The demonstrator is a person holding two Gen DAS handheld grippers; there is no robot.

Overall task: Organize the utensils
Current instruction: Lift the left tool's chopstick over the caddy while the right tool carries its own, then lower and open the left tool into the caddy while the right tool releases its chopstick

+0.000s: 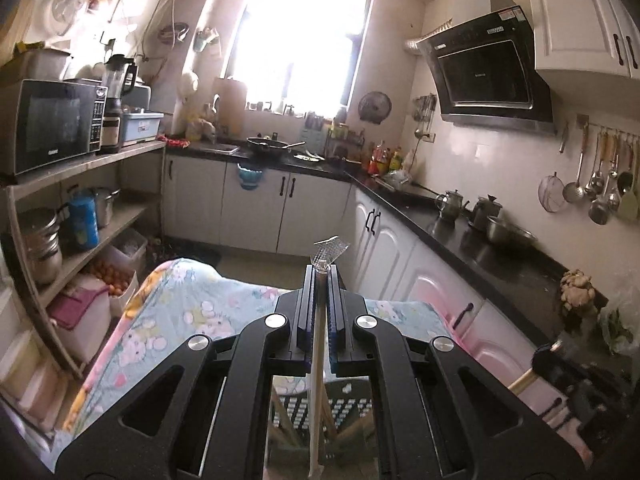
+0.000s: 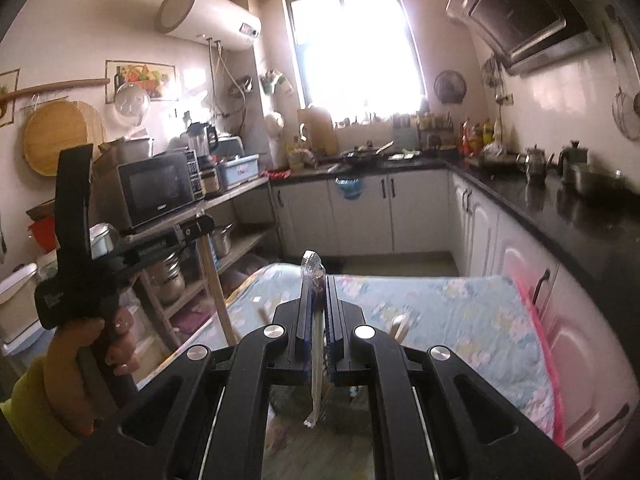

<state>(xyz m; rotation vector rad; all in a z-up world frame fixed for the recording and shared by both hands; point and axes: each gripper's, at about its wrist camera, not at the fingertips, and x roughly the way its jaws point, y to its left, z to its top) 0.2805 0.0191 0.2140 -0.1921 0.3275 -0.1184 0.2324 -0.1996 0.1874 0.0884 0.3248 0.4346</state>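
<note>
Left black two-finger gripper (image 1: 320, 276), pointing slightly downward, clamps a wrapped pale wooden utensil (image 1: 316, 380) above the floral-clothed table's (image 1: 180, 304) near edge. Right black gripper (image 2: 318, 280) likewise grips a clear-wrapped utensil (image 2: 316, 376). A hand (image 2: 80, 364) squeezes the left gripper's handle.

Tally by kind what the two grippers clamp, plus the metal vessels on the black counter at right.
Clear-wrapped pale wooden utensils: 2, one in the left gripper, one in the right gripper
Small steel kettles: 2
Wide steel bowl: 1
Total: 5
</note>
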